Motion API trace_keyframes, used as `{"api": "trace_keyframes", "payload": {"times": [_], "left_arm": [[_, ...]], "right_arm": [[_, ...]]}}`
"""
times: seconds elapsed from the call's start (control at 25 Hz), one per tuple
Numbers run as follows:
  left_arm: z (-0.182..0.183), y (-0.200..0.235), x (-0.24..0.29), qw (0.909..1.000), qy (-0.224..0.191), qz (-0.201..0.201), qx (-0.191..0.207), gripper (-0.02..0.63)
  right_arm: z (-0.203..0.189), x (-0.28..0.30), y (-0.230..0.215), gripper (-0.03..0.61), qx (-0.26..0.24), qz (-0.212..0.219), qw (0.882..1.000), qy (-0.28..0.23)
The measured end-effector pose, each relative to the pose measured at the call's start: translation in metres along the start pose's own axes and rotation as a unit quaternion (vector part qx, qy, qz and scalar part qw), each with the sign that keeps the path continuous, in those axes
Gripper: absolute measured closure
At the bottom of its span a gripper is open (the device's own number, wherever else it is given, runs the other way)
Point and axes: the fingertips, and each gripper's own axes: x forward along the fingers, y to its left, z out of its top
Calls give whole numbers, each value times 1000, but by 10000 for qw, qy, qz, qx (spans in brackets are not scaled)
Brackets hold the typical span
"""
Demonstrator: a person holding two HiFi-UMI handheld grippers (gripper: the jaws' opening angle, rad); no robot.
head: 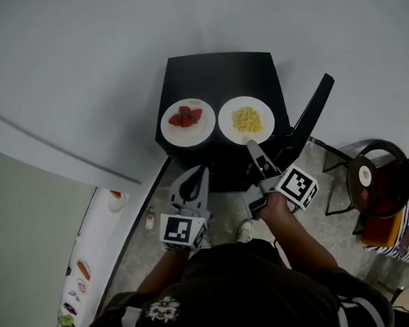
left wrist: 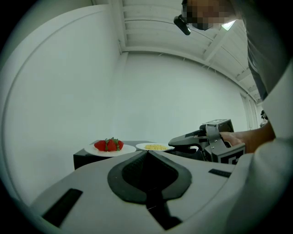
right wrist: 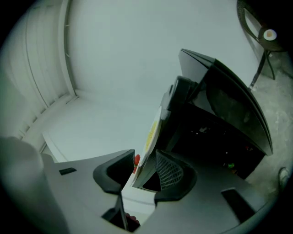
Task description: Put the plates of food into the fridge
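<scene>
While on tabletop (head: 219, 74), strawberry plate (head: 189, 136): white, 9 o'clock of yellow-food plate (head: 249, 139).
Left fingers (left wrist: 126, 176): closed.
Right fingers (right wrist: 171, 176): apart, round yellow-food plate's rim.

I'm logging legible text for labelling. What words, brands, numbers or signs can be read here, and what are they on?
No word, brand or number can be read in any view.
Left marker cube and right marker cube: black-and-white square patterns only, no letters.
Stickers on the white door: too small to read.
Emblem on the person's dark clothing: too small to read.
</scene>
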Motion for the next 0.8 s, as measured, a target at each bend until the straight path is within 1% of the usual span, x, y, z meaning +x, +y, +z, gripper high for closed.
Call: {"api": "trace_keyframes", "payload": {"times": [0.16,0.24,0.36,0.52,0.56,0.68,0.8], "left_arm": [[4,7,3,9998,-47,-177,-58,592],[5,10,3,9997,-86,-211,-80,592],[2,12,1,9995,-107,-252,-133,592],[-11,13,-3,9993,162,-319,-100,592],[-11,12,-3,9992,167,-334,-128,592],[-6,8,-3,9990,-43,-384,-241,592],[-9,6,-5,9987,-55,-462,-225,592]], "right_arm": [[-5,7,-8,428,544,-105,9984,-87],[-7,7,-11,456,811,-130,9965,-174],[-4,4,-14,472,1173,-98,9924,-347],[1,0,-12,511,1219,-97,9913,-478],[3,-1,-12,520,1237,-99,9910,-502],[5,-3,-12,534,1299,-108,9899,-559],[7,-4,-13,534,1316,-162,9891,-643]]}}
